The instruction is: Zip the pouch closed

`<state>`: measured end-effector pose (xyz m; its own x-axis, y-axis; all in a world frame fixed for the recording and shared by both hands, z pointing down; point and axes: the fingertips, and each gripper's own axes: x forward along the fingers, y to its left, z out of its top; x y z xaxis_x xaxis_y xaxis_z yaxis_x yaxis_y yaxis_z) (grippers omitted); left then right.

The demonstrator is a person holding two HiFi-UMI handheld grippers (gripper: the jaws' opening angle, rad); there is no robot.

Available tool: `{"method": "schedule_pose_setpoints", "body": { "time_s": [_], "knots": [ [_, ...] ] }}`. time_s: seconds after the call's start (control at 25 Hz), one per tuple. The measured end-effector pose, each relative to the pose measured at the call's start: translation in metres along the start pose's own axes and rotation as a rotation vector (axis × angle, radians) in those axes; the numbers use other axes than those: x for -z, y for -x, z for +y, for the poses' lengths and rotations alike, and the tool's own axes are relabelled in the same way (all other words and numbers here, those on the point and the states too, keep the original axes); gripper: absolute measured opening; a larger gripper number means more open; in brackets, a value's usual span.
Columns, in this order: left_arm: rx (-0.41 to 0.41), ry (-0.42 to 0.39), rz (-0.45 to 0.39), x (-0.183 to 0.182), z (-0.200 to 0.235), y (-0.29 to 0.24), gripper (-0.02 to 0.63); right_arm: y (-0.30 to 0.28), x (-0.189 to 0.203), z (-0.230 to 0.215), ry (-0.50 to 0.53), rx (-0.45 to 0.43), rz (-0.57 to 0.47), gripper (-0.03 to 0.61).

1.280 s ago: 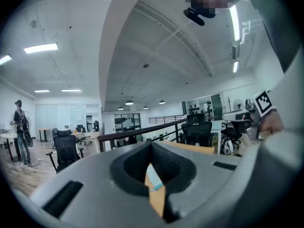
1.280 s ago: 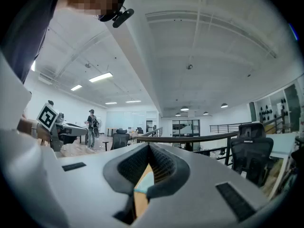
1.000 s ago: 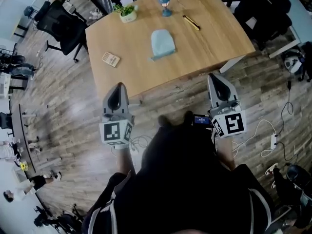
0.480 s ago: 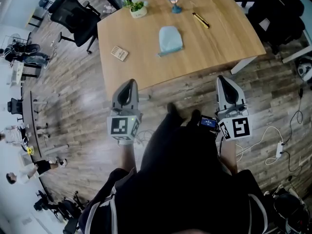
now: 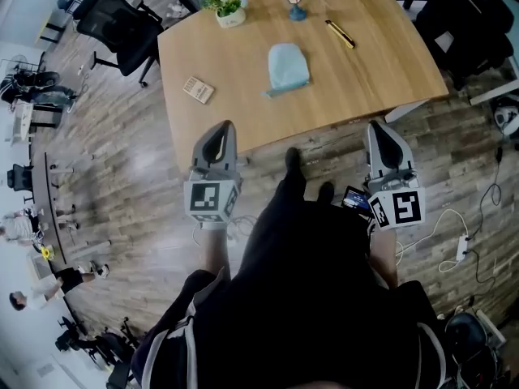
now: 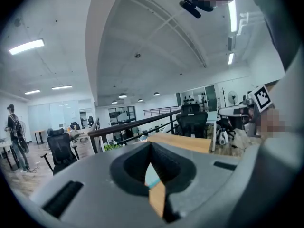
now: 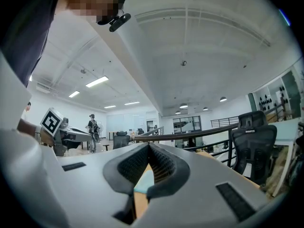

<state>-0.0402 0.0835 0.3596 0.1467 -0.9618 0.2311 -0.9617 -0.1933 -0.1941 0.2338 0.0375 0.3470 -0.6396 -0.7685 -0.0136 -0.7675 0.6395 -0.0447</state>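
A pale blue pouch (image 5: 288, 67) lies flat in the middle of the wooden table (image 5: 243, 116); I cannot make out its zip from here. Both grippers hang in front of the table's near edge, well short of the pouch. My left gripper (image 5: 220, 130) is shut with nothing in it, and so is my right gripper (image 5: 379, 128). In the left gripper view the jaws (image 6: 151, 145) meet at the tips, and a sliver of the pouch (image 6: 152, 176) shows through the gap below them. The right gripper view shows its gripper (image 7: 149, 146) shut too, with the pouch (image 7: 144, 182) beyond.
On the table stand a small potted plant (image 5: 229, 10), a blue figurine (image 5: 294, 0), a yellow and black pen (image 5: 340, 35) and a small patterned card (image 5: 198, 90). A black office chair (image 5: 122, 27) is at the far left. Cables (image 5: 454, 245) lie on the floor, right.
The person has stepped closer to the table. Both grippers now sit nearer its front edge and stay shut. The pouch has not moved on the table.
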Motion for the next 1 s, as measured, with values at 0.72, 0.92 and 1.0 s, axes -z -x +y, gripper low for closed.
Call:
{"method": "schedule_pose_setpoints", "body": {
  "time_s": [0.72,0.92,1.0],
  "knots": [
    [0.308,0.245,0.329,0.151,0.054,-0.144,-0.002,-0.152,0.005,0.028,0.059,-0.021,0.120,0.014],
    [0.346,0.240,0.348,0.166,0.063,-0.186,-0.002,-0.183,0.014,0.031,0.066,0.013,0.155,0.012],
    [0.347,0.248,0.359,0.170,0.065,-0.196,0.000,-0.192,0.022,0.030,0.056,0.006,0.174,0.014]
  ]
}}
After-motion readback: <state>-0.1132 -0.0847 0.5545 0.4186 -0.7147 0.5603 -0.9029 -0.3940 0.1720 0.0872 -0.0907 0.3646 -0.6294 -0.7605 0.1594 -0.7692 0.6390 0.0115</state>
